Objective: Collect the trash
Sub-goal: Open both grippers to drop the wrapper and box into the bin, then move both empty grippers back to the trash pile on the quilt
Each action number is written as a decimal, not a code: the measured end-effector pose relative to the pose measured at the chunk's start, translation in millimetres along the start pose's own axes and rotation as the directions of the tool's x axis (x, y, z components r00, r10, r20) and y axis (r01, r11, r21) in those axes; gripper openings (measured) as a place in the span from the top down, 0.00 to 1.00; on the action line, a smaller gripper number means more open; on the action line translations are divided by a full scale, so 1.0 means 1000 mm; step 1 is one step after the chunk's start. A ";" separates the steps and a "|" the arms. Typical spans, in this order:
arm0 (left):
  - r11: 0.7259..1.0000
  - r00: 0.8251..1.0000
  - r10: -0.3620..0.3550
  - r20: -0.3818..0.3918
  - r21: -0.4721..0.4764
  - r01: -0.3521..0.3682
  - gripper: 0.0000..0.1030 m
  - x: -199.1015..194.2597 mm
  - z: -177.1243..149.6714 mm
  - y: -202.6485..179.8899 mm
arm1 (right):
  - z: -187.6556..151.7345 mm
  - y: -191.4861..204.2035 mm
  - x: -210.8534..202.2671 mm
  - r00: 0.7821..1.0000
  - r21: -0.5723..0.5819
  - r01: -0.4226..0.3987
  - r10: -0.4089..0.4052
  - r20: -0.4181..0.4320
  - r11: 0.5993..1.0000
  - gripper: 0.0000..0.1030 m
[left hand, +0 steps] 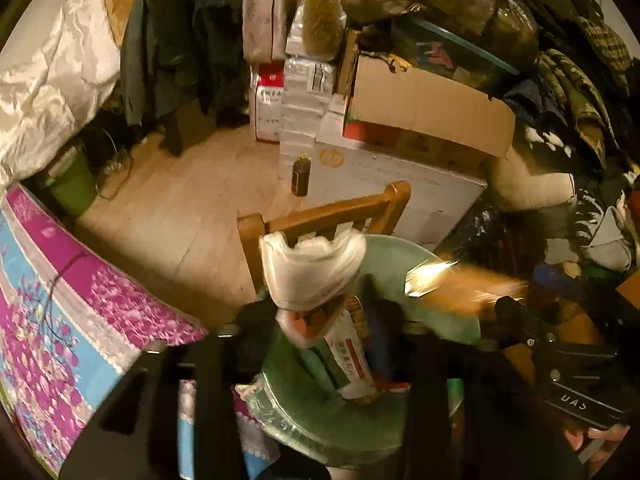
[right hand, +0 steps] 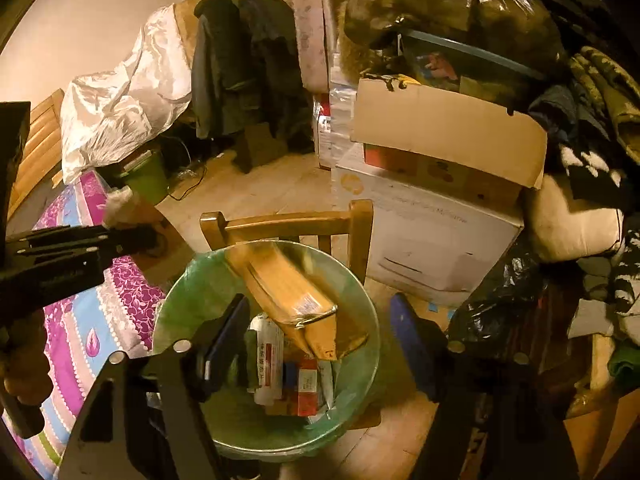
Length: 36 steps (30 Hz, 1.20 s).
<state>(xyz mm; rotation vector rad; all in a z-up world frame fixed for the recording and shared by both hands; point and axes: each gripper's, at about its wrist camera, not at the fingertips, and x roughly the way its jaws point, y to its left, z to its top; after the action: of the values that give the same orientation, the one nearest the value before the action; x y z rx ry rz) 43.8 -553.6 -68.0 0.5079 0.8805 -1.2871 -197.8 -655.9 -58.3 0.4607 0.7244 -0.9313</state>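
Note:
A round bin lined with a green bag (right hand: 362, 280) stands in front of a wooden chair (right hand: 288, 222). My right gripper (right hand: 320, 336) hangs open over it. A flat yellow-brown package (right hand: 292, 292), blurred, lies tilted across the bin mouth, free of the fingers. Inside lie a white carton with red print (right hand: 270, 356) and a red box (right hand: 308, 380). My left gripper (left hand: 320, 320) is also above the bin (left hand: 400, 256), its jaws apart. A blurred white plastic wad (left hand: 312, 268) sits at its fingertips, with a gap to the right finger. The right wrist view shows that wad (right hand: 120, 202) at the left gripper's tip (right hand: 136, 236).
A bed with a purple floral cover (left hand: 60, 288) lies to the left. Stacked cardboard boxes (right hand: 440, 128) and a white printer box (right hand: 432, 240) stand behind the chair. A black bag (right hand: 496, 300) and piled clothes crowd the right. A green bucket (right hand: 146, 178) sits by the bed.

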 end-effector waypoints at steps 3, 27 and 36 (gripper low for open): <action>0.999 0.999 -0.038 0.000 -0.024 0.038 0.47 0.000 -0.001 0.003 | 0.001 -0.005 0.000 1.000 0.017 0.007 -0.007 0.006 1.000 0.29; 0.975 0.973 0.209 0.100 -0.099 -0.199 0.40 -0.029 -0.031 0.034 | 0.000 0.006 -0.005 0.995 0.048 -0.050 0.046 0.085 0.998 0.29; 0.909 0.912 0.389 0.130 -0.213 -0.358 0.34 -0.055 -0.063 0.073 | -0.006 0.048 -0.022 0.975 0.012 -0.085 0.081 0.208 0.996 0.29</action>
<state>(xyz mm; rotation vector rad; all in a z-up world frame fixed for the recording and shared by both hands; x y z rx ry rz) 94.9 -455.1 -71.3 0.3899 0.7081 -0.8714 -168.0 -614.9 -43.8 0.4023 0.5028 -0.8938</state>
